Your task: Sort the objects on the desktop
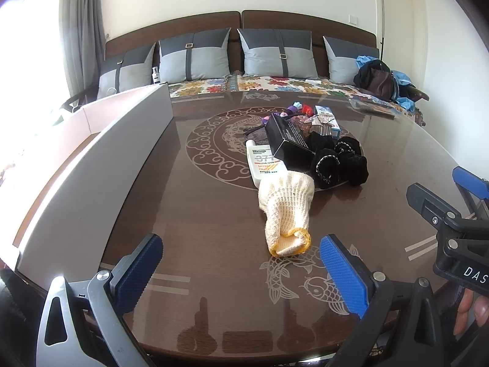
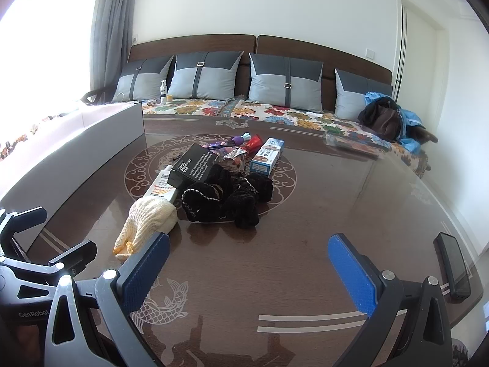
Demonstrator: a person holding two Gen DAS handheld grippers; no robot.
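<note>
While you hold both grippers low over the brown surface [image 1: 214, 214], left gripper [image 1: 241, 263] and right gripper [image 2: 249, 260] each have fingers spread wide, gripping nothing. Cream knit glove [image 1: 285, 211] lies just ahead of your left fingers, touching the white sunscreen bottle [image 1: 264, 163]. Black box [image 2: 195, 168] and black socks [image 2: 226, 197] sit heaped mid-surface.

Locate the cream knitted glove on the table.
The cream knitted glove lies nearest the grippers at the front of the pile, its cuff toward the left gripper. Its far end touches the white sunscreen bottle, left of the black socks.
</note>
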